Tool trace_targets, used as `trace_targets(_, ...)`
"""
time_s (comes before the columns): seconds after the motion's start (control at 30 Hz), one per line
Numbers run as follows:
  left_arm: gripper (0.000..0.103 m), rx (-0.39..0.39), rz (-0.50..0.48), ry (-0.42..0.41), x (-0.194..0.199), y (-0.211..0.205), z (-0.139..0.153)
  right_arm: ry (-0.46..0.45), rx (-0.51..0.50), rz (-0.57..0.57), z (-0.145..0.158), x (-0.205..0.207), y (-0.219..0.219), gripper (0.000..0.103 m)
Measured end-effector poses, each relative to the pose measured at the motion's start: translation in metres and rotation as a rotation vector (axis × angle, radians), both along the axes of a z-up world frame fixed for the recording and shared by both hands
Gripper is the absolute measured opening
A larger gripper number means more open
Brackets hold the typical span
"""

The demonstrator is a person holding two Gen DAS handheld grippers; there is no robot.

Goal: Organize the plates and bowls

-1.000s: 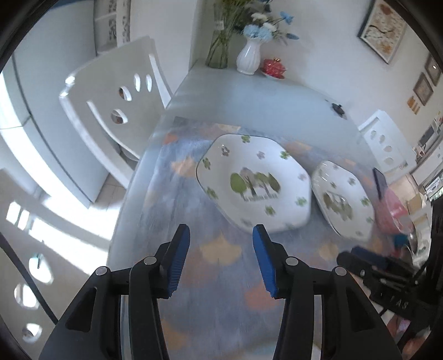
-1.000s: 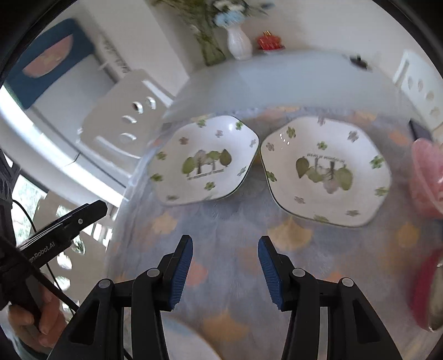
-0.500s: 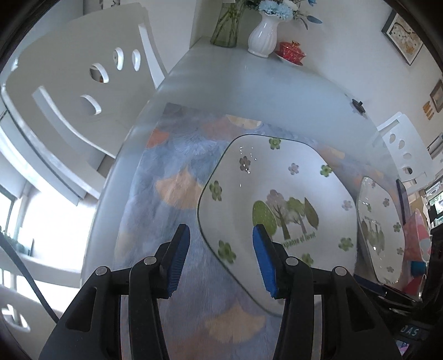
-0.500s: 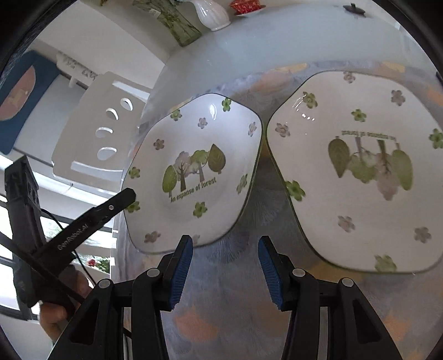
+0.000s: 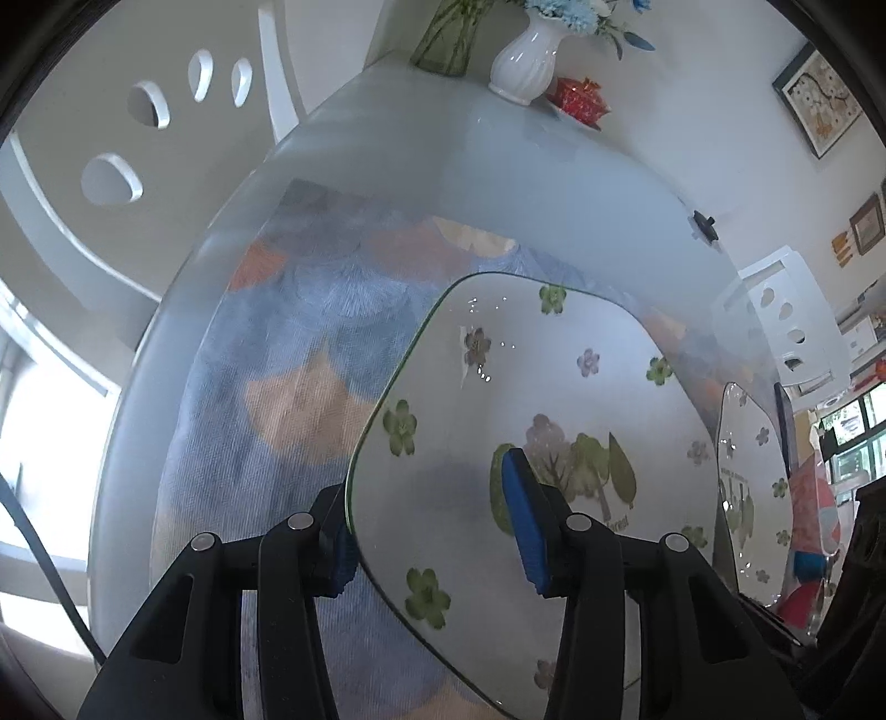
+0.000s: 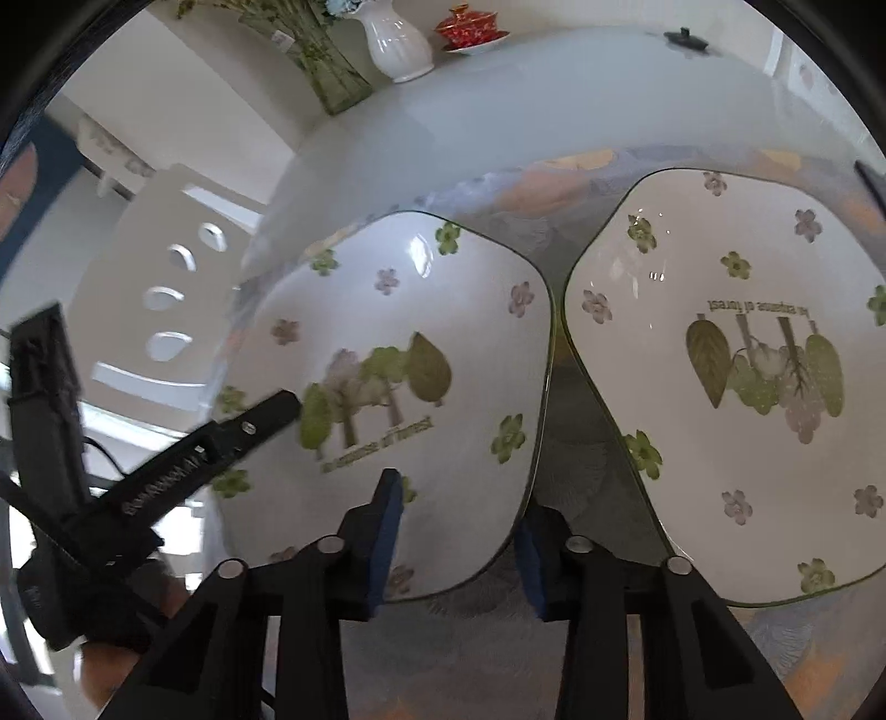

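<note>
Two white plates with green flowers and a tree print lie side by side on a blue patterned mat. The left plate (image 5: 554, 399) (image 6: 398, 354) has both grippers at its rim. My left gripper (image 5: 432, 526) is open, one finger over the plate and one under its left edge. My right gripper (image 6: 454, 537) is open and straddles the plate's near right edge, one finger above and one below. The left gripper's finger (image 6: 221, 437) shows over the plate's left side in the right wrist view. The second plate (image 6: 736, 365) (image 5: 753, 487) lies to the right, untouched.
The mat (image 5: 288, 387) covers the near part of a pale grey table (image 6: 554, 94). At the far end stand a white vase (image 6: 396, 41), a glass vase (image 6: 326, 72) and a red lidded cup (image 6: 470, 27). White chairs (image 5: 127, 155) stand on the left. Pink items (image 5: 814, 498) lie at the right.
Both grippers have moved forward and down onto the left plate, so its rim now sits between the fingers of each. Both stay open. The plates have not moved.
</note>
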State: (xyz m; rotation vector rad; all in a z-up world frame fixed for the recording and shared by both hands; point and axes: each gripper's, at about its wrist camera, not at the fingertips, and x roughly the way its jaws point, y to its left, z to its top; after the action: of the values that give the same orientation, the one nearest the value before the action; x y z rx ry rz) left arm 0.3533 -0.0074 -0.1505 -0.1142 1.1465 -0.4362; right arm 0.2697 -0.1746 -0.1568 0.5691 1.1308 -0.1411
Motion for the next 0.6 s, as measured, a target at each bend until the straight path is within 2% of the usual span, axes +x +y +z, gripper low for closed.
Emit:
trace_targets(0.07,0.025,0.014,0.007,-0.032,-0.002,0.006,0.003,0.003,-0.047,0.005,0.0,0.0,0.004,0.032)
trace_targets(0.1,0.019,-0.021,0.014,-0.028,-0.002,0.013,0.004,-0.006,-0.069,0.023,0.002,-0.001,0.007,0.032)
trace_targets(0.17,0.015,-0.073,0.021,-0.02,-0.004,0.023,0.008,-0.029,-0.087,0.051,0.004,-0.004,0.008,0.032)
trace_targets(0.3,0.015,-0.058,0.013,-0.04,-0.021,0.034,0.012,-0.033,-0.117,0.125,0.009,-0.01,0.008,0.032)
trace_targets(0.43,0.015,-0.054,0.012,-0.024,-0.046,0.049,0.012,-0.013,-0.127,0.191,0.014,-0.021,0.014,0.032)
trace_targets(0.47,0.015,-0.051,0.013,-0.017,-0.054,0.054,0.013,-0.017,-0.131,0.171,0.016,-0.025,0.017,0.032)
trace_targets(0.6,0.016,-0.065,0.034,0.014,-0.082,0.072,0.009,0.012,-0.115,0.251,0.02,-0.045,0.031,0.032)
